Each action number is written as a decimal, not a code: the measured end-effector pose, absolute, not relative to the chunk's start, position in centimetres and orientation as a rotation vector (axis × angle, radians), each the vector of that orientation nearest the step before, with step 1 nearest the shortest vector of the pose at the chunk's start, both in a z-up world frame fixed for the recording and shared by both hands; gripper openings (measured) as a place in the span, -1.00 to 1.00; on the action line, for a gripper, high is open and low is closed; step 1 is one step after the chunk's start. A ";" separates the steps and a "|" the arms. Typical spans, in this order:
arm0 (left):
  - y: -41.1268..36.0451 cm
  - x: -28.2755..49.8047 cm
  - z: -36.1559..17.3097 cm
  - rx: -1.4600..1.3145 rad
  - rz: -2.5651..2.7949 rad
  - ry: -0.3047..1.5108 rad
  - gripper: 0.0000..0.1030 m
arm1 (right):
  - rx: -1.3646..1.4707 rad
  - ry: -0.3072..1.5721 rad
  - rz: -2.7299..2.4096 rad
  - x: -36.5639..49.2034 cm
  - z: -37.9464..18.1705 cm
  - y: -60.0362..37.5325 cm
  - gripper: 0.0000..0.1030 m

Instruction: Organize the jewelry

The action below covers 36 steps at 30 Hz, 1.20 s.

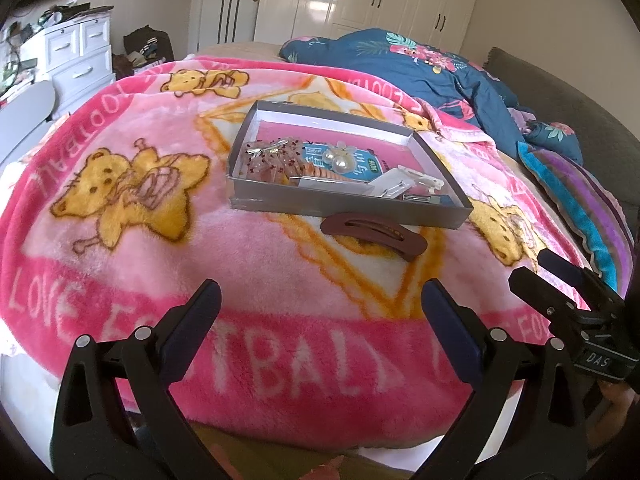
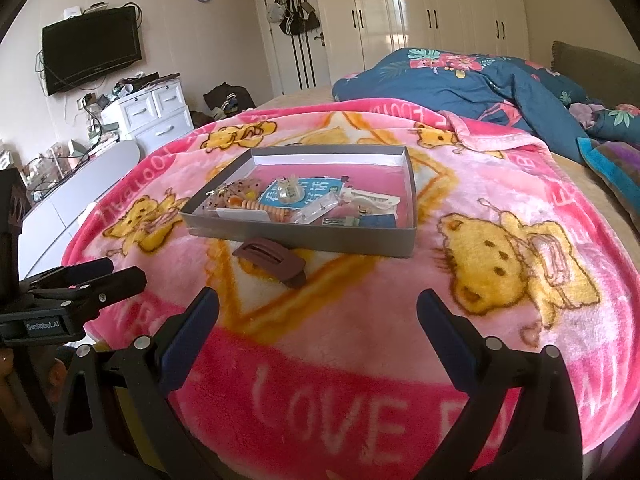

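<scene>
A shallow grey box (image 1: 348, 206) (image 2: 304, 236) sits on a pink bear-print blanket (image 1: 160, 264) (image 2: 460, 208). Inside it lie pearl earrings (image 1: 338, 160), an orange beaded piece (image 2: 256, 206), small cards and several clips. A brown hair clip (image 1: 374, 236) (image 2: 272, 260) lies on the blanket just in front of the box. My left gripper (image 1: 320, 292) (image 2: 124, 271) hovers open and empty short of the clip. My right gripper (image 2: 318, 300) (image 1: 532, 266) stands beside it on the right, also open and empty.
A rumpled blue floral quilt (image 1: 420, 64) and a striped pillow (image 1: 580, 208) lie at the back right of the bed. White drawers (image 2: 156, 116) with clutter and a wall TV (image 2: 92, 46) stand to the left. A white wardrobe (image 2: 432, 12) fills the far wall.
</scene>
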<state>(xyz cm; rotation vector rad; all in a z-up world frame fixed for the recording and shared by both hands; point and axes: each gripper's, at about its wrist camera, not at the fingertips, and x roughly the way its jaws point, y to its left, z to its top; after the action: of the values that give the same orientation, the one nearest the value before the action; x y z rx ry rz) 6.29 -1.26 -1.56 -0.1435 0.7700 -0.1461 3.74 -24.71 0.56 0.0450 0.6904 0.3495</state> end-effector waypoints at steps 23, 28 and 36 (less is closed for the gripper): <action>-1.0 6.0 -1.7 -0.134 -0.133 0.778 0.82 | 0.047 0.689 0.349 3.7 0.7 -24.8 0.92; -0.9 5.9 -1.8 -0.133 -0.125 0.782 0.82 | 0.047 0.690 0.349 3.7 0.7 -24.8 0.92; -1.1 5.9 -1.8 -0.123 -0.113 0.783 0.82 | 0.046 0.691 0.350 3.7 0.7 -24.8 0.92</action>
<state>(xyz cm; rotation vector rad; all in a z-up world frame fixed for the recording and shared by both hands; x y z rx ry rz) 5.90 -1.07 -1.79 -0.1229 0.7828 -0.1126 3.75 -24.84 0.68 0.0460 0.6912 0.3499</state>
